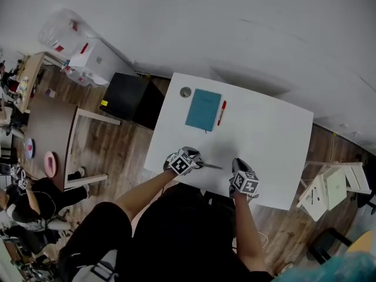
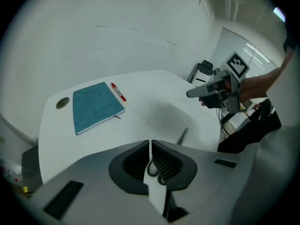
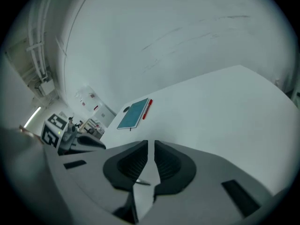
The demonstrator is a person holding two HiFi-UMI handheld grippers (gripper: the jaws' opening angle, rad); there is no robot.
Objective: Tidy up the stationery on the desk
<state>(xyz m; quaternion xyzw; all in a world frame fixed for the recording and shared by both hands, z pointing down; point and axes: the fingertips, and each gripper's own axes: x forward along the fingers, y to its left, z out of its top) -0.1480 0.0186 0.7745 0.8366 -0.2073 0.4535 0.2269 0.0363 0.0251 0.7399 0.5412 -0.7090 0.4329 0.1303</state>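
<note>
**Stationery on white desk (image 1: pixel 270 140); both grippers clenched on nothing**
A flat teal notebook (image 1: pixel 203 109) lies by the far edge. A red pen (image 1: pixel 221 113) lies just right of it, a round disc (image 1: pixel 185 91) left, and a grey pen (image 1: pixel 211 167) well nearer. The desk right of the notebook is bare. Left gripper (image 2: pixel 150 146) and right gripper (image 3: pixel 151 149) have their jaws together.

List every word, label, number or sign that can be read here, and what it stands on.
No words or numbers can be read anywhere.
Left marker cube, right marker cube: black-and-white square patterns, no letters.
Teal notebook: no print on the cover can be read at this size.
White box on the floor: red labels, too blurred to read.
</note>
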